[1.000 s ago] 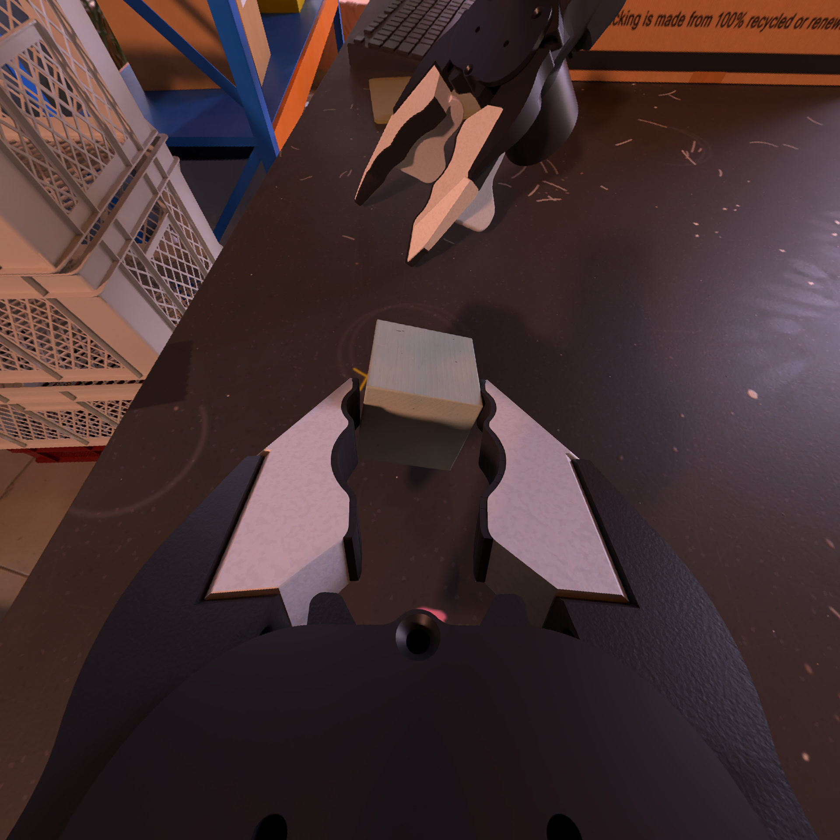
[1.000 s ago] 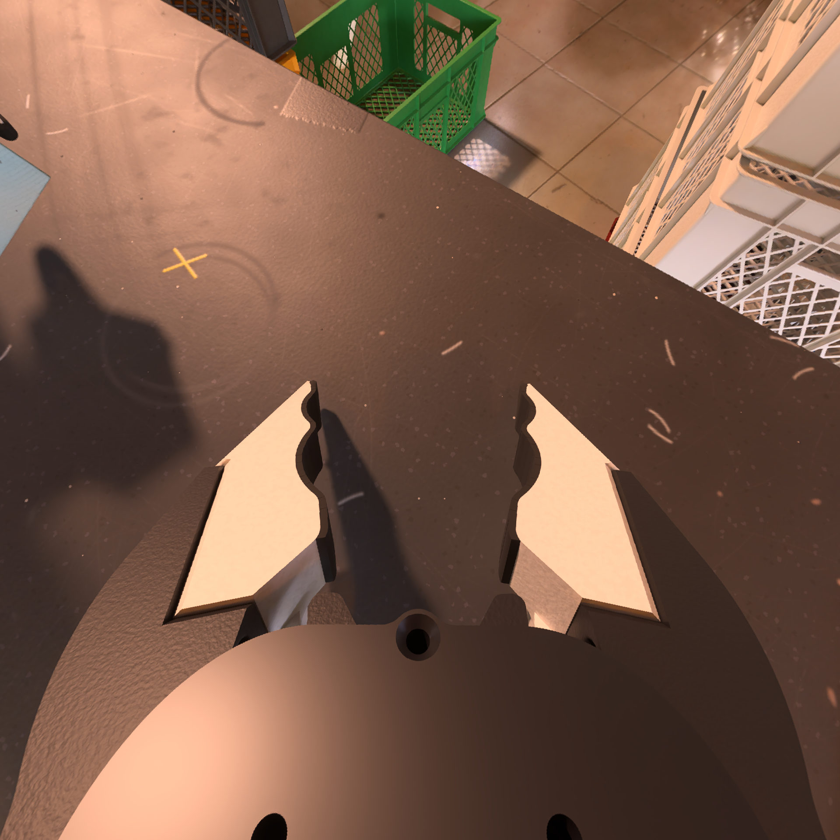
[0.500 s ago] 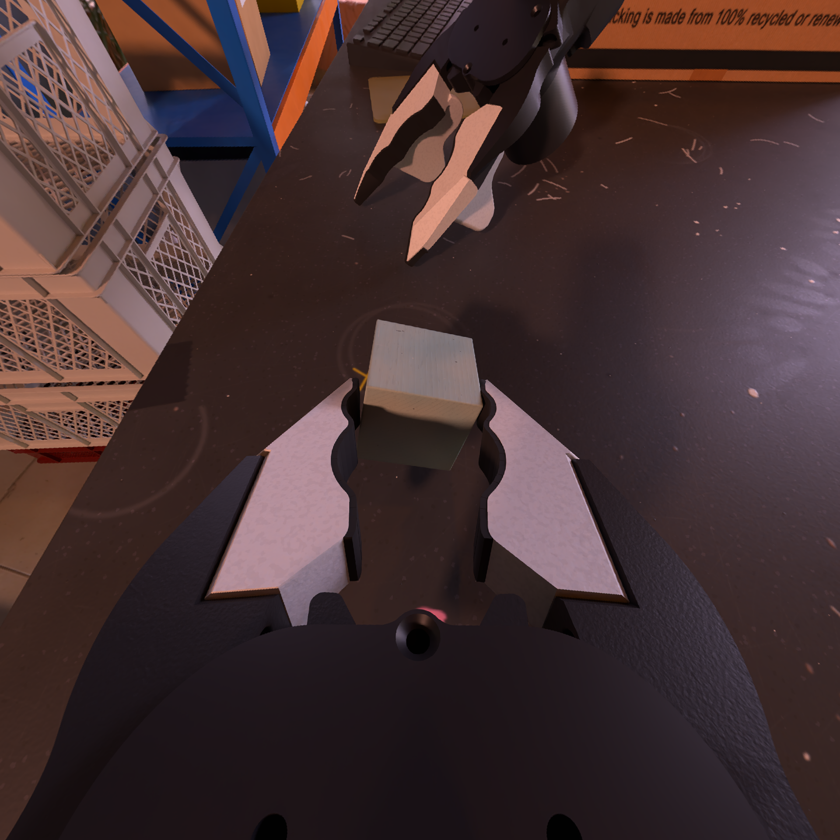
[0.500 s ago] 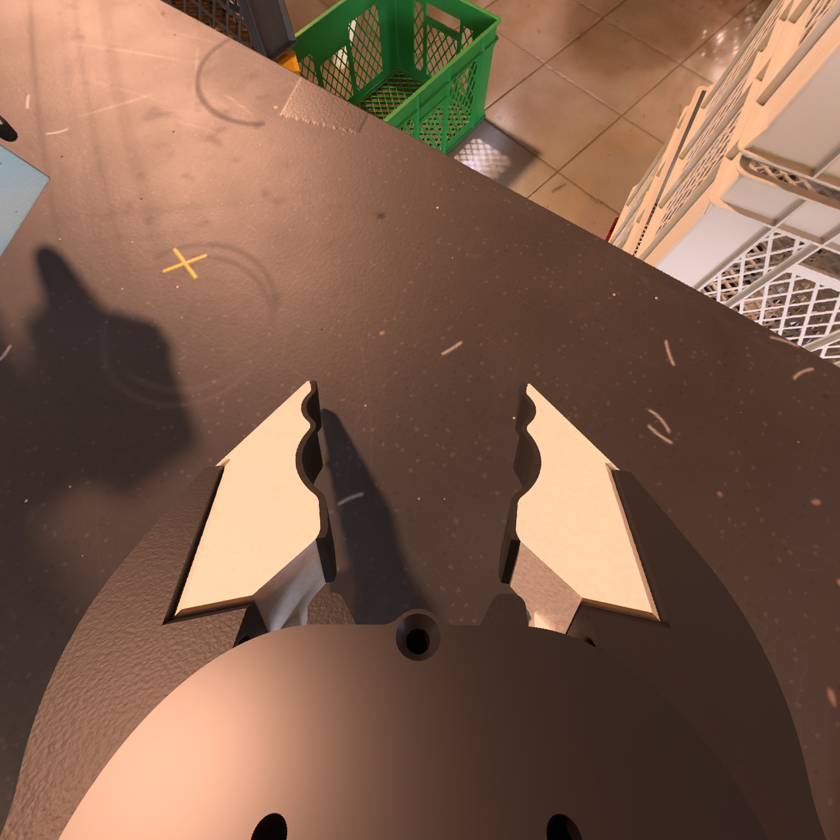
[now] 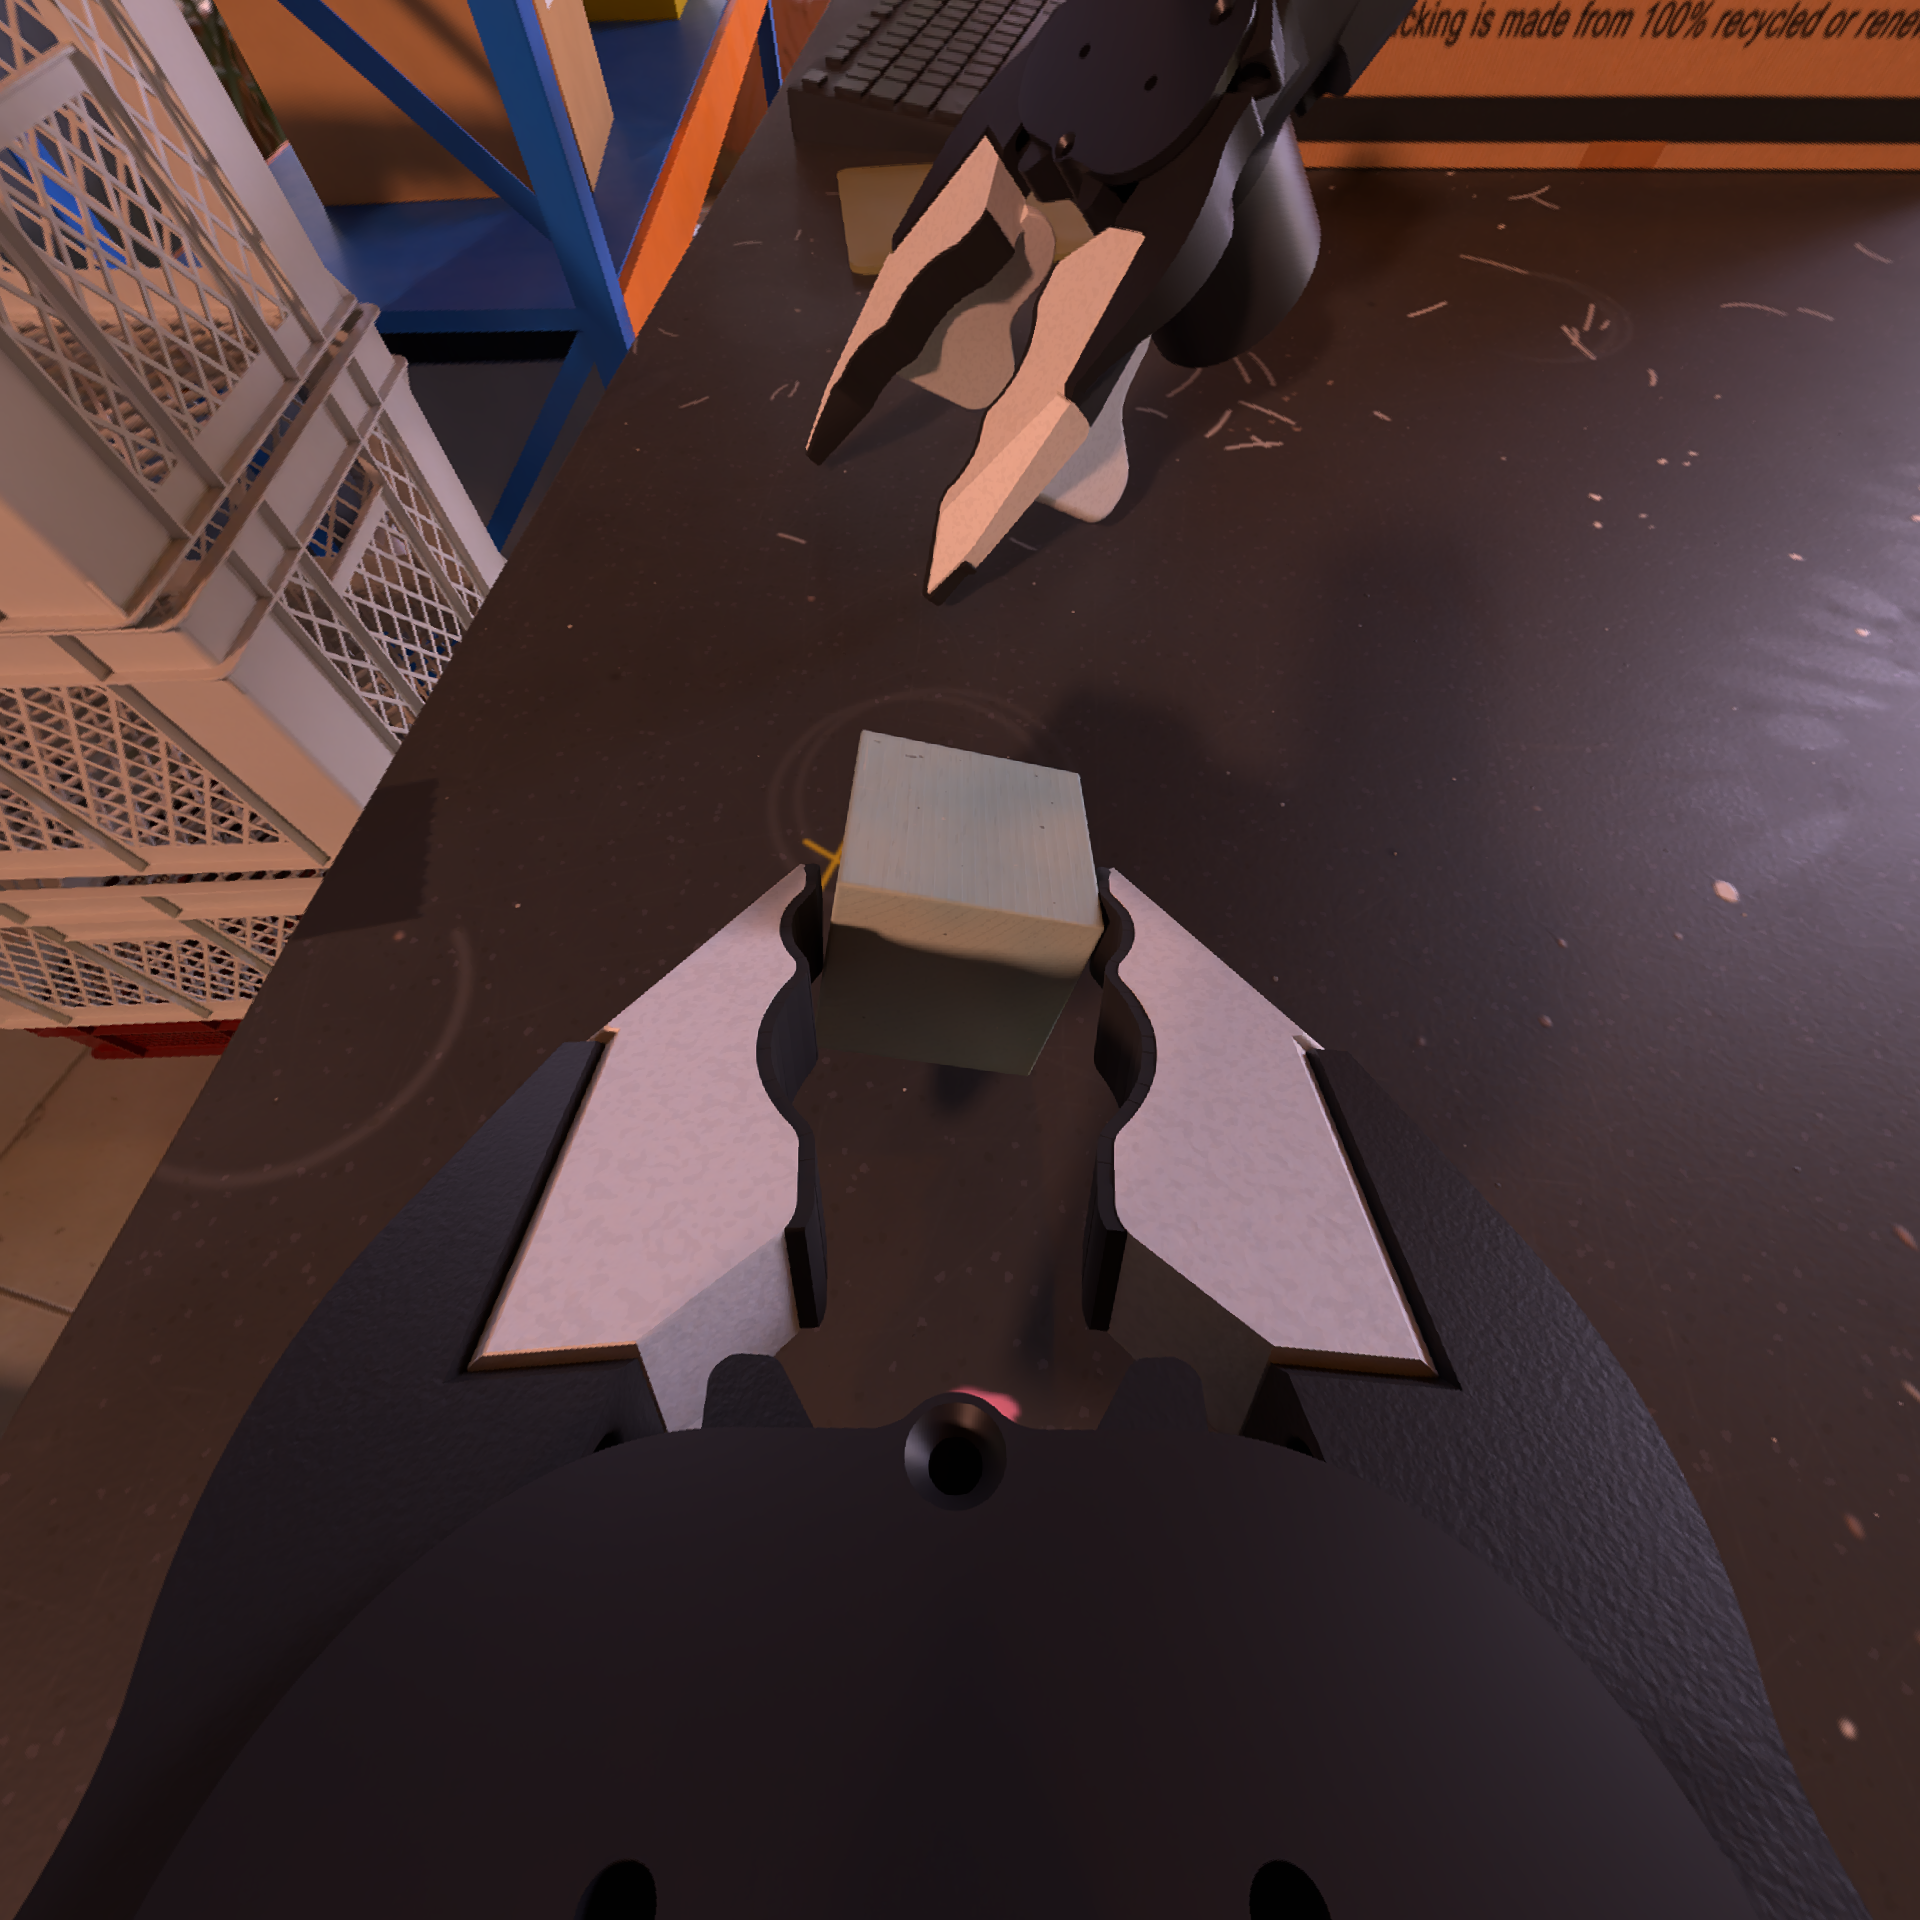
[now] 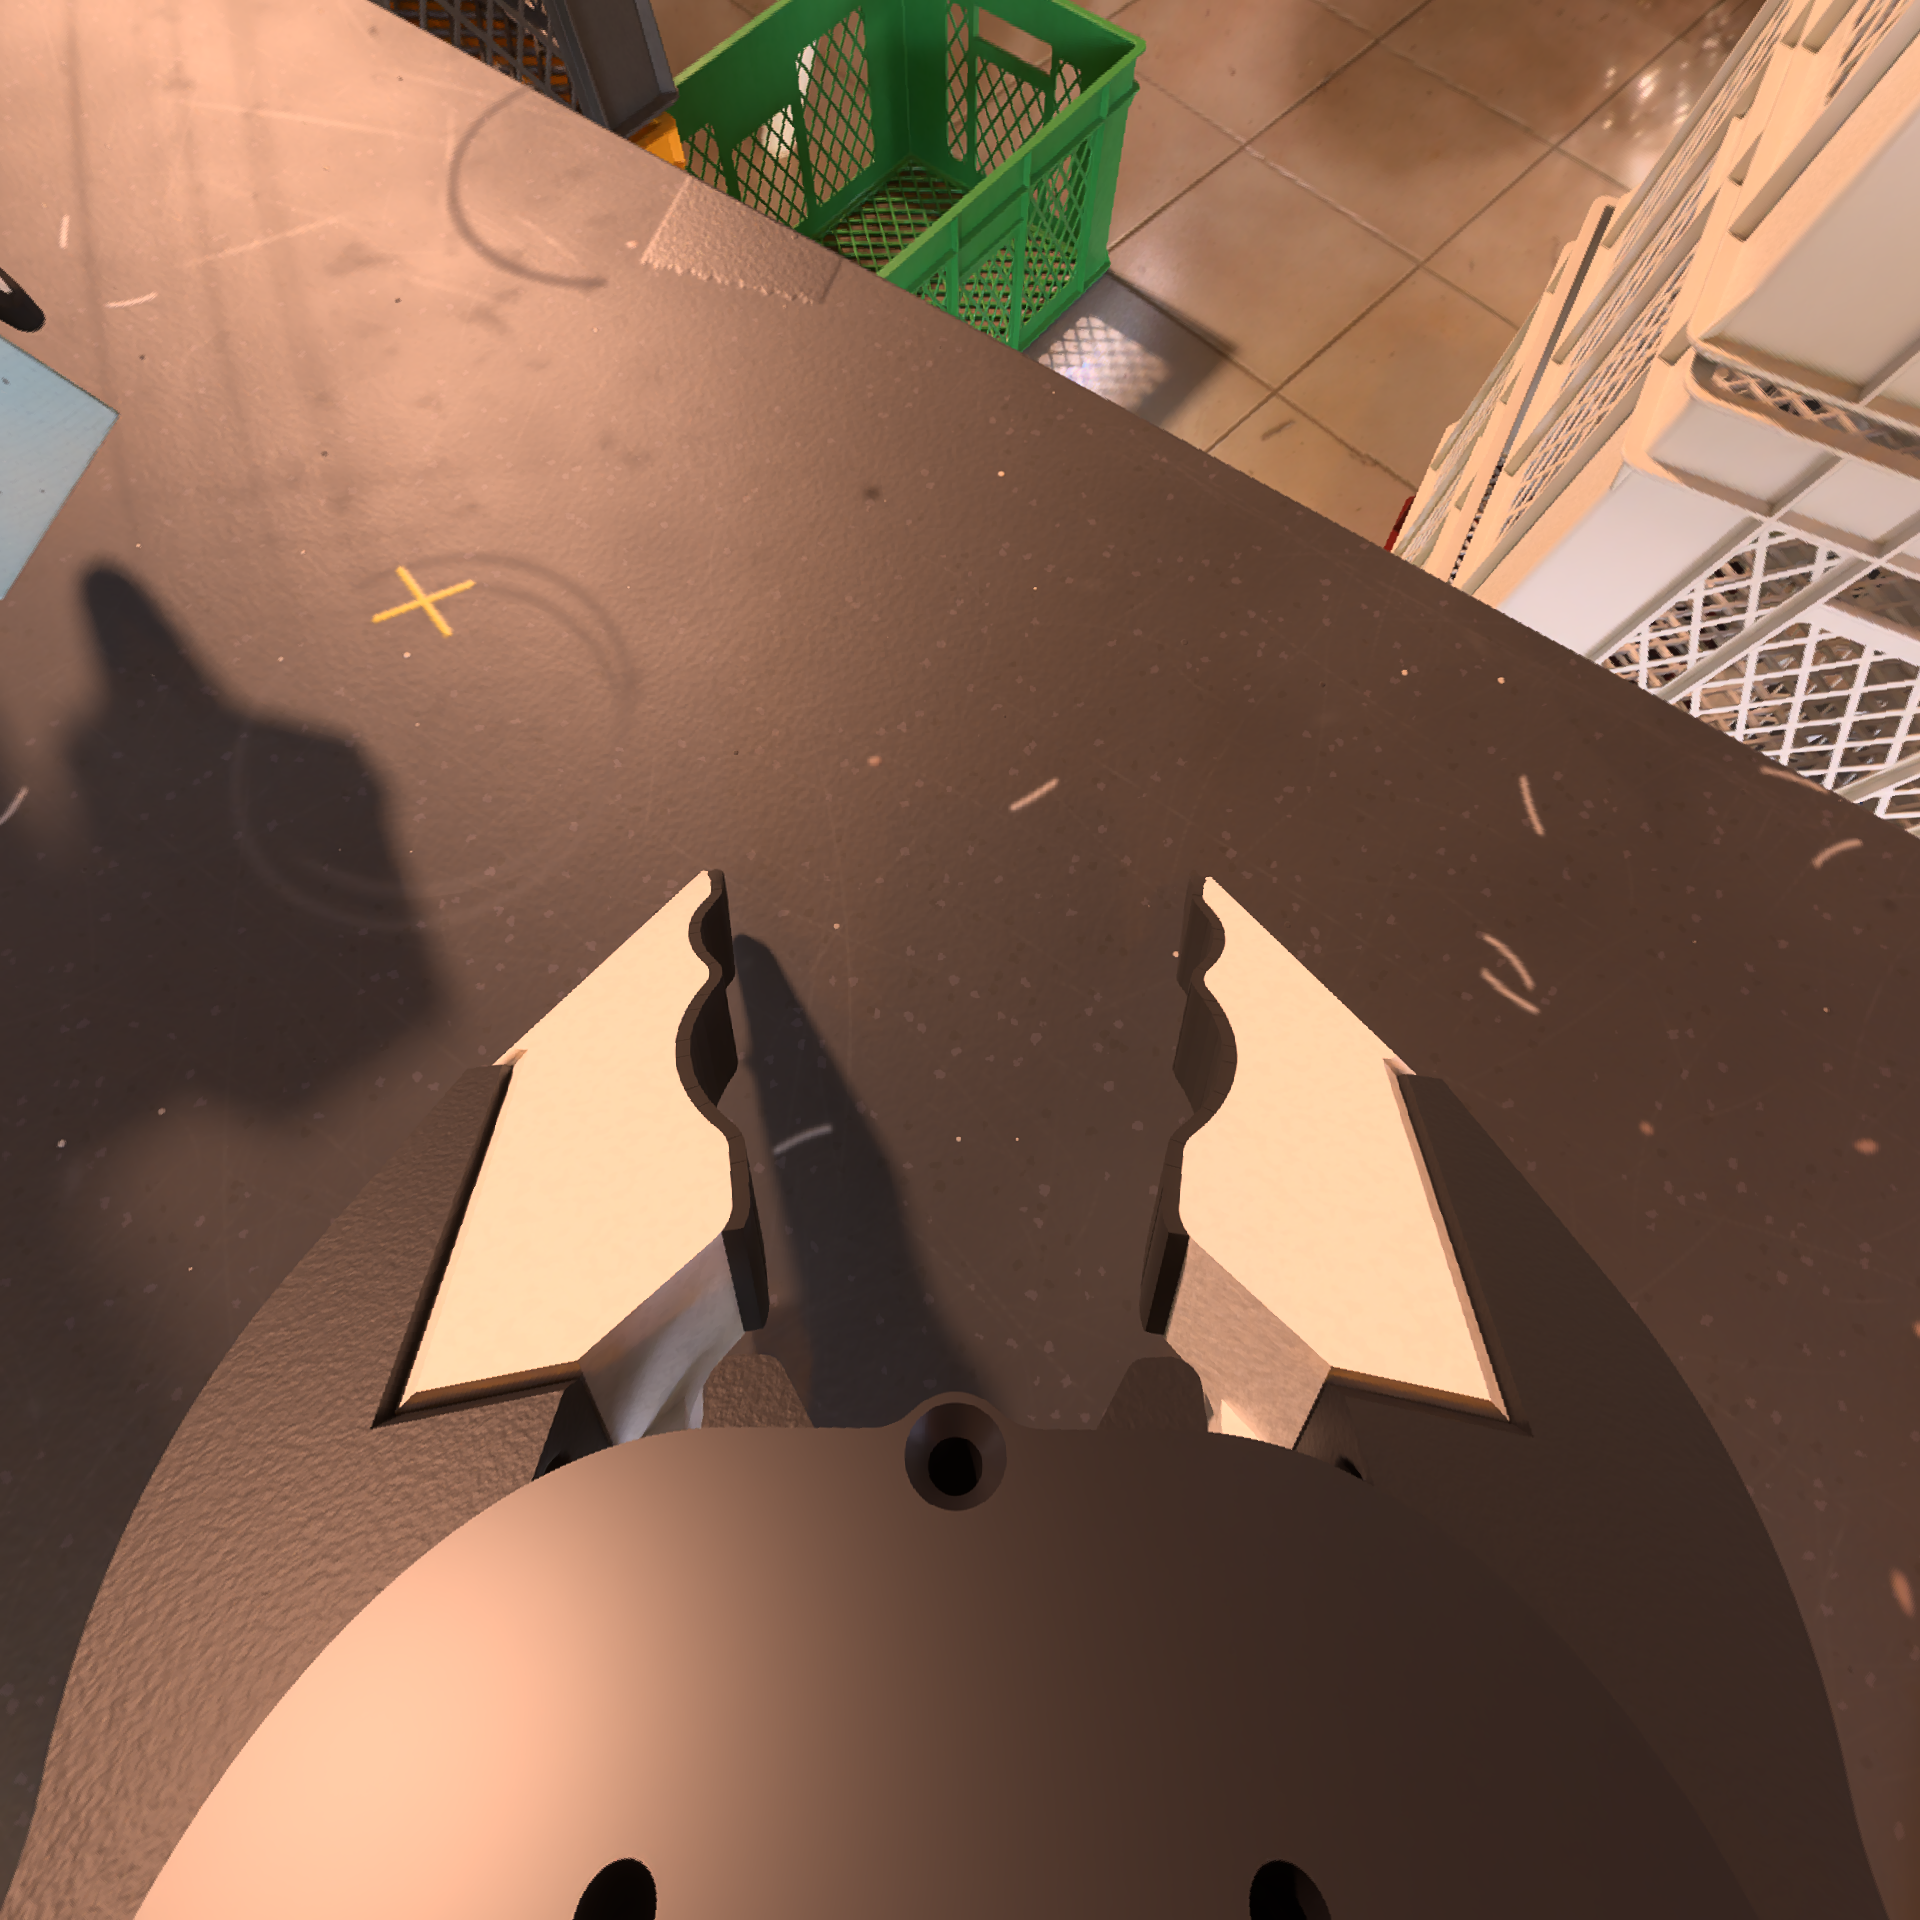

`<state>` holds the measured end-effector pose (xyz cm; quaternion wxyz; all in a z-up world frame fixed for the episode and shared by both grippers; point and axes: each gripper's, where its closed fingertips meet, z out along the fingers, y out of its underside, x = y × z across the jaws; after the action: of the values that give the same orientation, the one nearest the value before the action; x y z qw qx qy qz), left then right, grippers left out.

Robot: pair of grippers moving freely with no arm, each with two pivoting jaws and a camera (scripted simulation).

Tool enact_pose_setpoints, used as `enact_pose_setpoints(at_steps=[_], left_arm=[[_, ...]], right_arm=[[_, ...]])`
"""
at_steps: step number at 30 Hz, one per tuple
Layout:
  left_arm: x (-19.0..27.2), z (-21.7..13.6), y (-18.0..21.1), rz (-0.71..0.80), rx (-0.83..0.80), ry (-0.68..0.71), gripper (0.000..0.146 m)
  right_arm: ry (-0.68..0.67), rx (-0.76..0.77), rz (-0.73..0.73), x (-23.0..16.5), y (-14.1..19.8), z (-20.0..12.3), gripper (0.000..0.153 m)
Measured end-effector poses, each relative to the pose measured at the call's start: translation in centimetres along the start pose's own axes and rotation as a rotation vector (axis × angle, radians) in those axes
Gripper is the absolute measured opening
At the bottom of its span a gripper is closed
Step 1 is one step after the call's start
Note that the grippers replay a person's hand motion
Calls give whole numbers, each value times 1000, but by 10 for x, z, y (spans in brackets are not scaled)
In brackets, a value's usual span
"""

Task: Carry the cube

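Note:
My left gripper point(image 5: 956, 878) is shut on a pale wooden cube point(image 5: 961, 831), gripped between its fingertips and apparently held off the dark table point(image 5: 1455, 831). A yellow cross mark point(image 5: 821, 857) peeks out from behind the cube's left edge; it also shows in the right wrist view point(image 6: 424, 601). My right gripper point(image 6: 958, 881) is open and empty over bare table. It also shows in the left wrist view point(image 5: 883, 520), beyond the cube and pointing toward it. A corner of the cube point(image 6: 42, 468) shows at the left edge of the right wrist view.
Stacked white lattice crates point(image 5: 156, 520) stand off the table's left edge, also seen in the right wrist view point(image 6: 1714, 416). A green crate point(image 6: 935, 156) sits on the tiled floor. A keyboard point(image 5: 914, 52), a tan pad point(image 5: 868, 218) and a cardboard box point(image 5: 1662, 94) are at the far end.

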<state>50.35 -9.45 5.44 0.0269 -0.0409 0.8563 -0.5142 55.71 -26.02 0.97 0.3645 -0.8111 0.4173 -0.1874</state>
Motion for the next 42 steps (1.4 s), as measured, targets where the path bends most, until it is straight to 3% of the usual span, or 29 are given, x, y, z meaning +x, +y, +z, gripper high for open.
enact_pose_setpoints(at_steps=[9, 14, 18, 21, 23, 25, 29, 31, 37, 42], left_arm=[[1, 8, 10, 55, -84, -39, 52], [-22, -2, -8, 81, -20, -164, 52], [8, -19, -43, -23, -19, 4, 52], [46, -32, -51, -24, -153, 88, 52], [68, -38, -51, 32, -231, 76, 52], [89, -39, -47, 86, -272, 74, 52], [103, -33, -29, 162, -356, 34, 52], [103, -27, -24, 135, -352, 30, 52], [109, -7, -23, 141, -319, 27, 52], [108, 8, -22, 186, -362, 20, 52]], right_arm=[[0, 0, 1, 0, 0, 0, 87], [-1, 0, 2, 0, 0, -1, 87], [38, 45, 3, 2, -6, -10, 89], [57, 150, -26, -6, -31, -39, 90], [-1, 230, -81, -27, -50, -64, 79], [-145, 295, -152, -64, -57, -84, 62], [-424, 346, -191, -140, -34, -102, 38], [-461, 360, -150, -159, -22, -104, 27], [-446, 285, -54, -174, -3, -94, 13], [-483, 301, 45, -177, 1, -87, 11]])
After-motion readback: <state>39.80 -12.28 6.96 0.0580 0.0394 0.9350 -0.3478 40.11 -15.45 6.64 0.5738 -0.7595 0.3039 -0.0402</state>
